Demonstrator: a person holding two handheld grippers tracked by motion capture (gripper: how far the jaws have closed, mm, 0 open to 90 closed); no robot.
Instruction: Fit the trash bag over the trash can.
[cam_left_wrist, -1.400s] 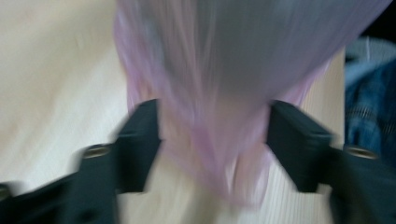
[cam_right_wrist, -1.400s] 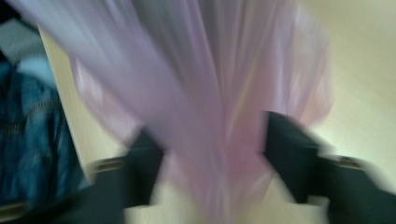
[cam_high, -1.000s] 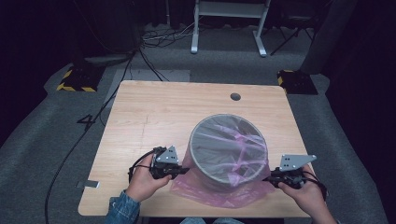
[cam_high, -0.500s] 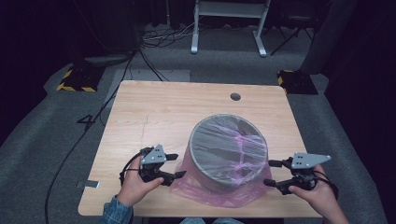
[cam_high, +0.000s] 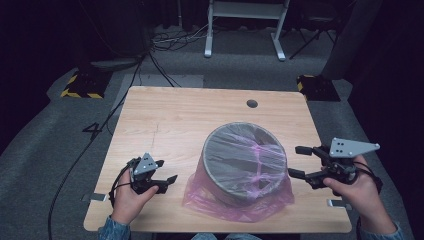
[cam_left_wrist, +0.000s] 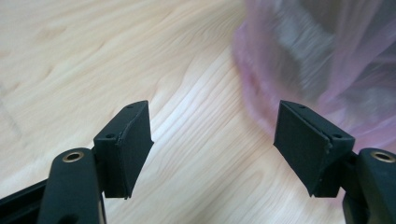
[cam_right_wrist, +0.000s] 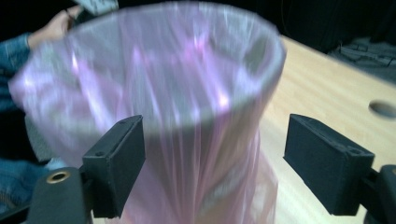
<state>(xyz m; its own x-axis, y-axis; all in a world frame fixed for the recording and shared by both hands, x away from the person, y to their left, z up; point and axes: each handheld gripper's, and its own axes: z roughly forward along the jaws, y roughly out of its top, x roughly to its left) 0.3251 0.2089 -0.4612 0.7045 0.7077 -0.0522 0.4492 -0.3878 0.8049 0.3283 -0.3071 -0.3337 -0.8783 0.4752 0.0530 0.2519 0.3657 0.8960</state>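
Observation:
A round grey bin (cam_high: 243, 162) stands on the wooden table (cam_high: 190, 120), lined and wrapped with a translucent pink bag (cam_high: 239, 202) whose lower edge spreads over the tabletop. My left gripper (cam_high: 166, 171) rests low at the bin's left, open and holding nothing; its view has the pink bag (cam_left_wrist: 327, 60) just past the right jaw. At the bin's right my right gripper (cam_high: 296, 162) is raised and open, clear of the bin. In its view the bag-covered bin (cam_right_wrist: 177, 84) stands upright beyond the jaws.
A round cable hole (cam_high: 252, 103) sits near the table's far edge. The far and left parts of the tabletop are bare wood. Cables (cam_high: 100, 130) run over the grey floor at the left, and a white stand's legs (cam_high: 245, 30) are behind the table.
Both grippers have pulled outward from the bin. The left one moved left and down, the right one right. The bin and bag stay where they were.

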